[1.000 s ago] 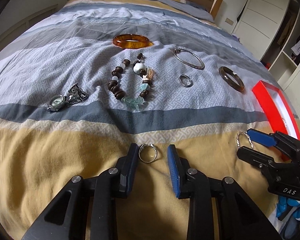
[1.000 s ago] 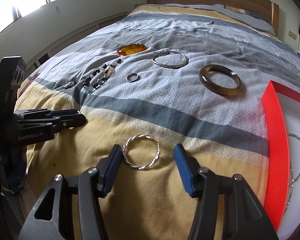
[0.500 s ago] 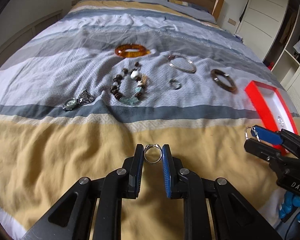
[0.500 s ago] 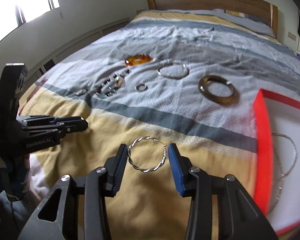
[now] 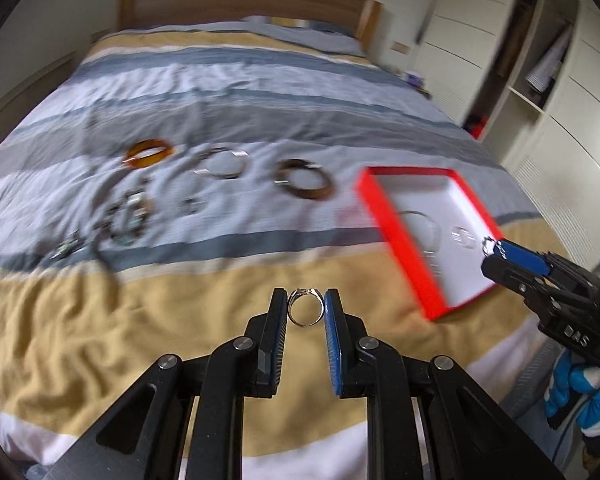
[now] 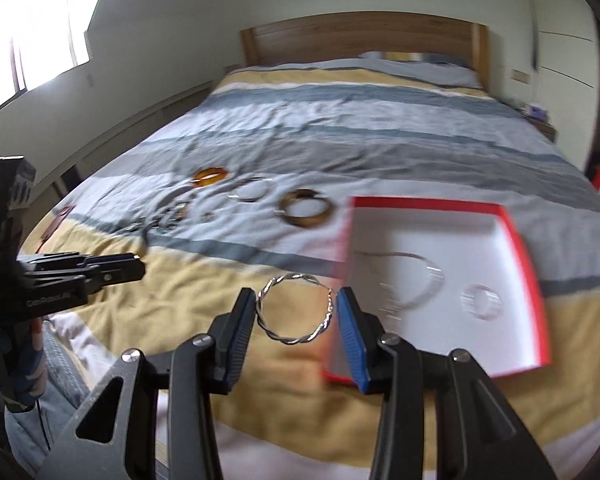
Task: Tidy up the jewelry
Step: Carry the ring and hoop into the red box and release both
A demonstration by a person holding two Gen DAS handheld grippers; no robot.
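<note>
Now the left gripper [image 5: 306, 312] has its jaws clamped on a small silver ring [image 5: 306, 307], held upright between the pads above the yellow band at the foot edge of the bed [image 5: 100, 320]. Likewise the right gripper [image 6: 296, 312] pinches a twisted silver bangle [image 6: 296, 308] across its width, lifted clear of the bed just beside the red box [image 6: 536, 280] lying near the bed's right edge
</note>
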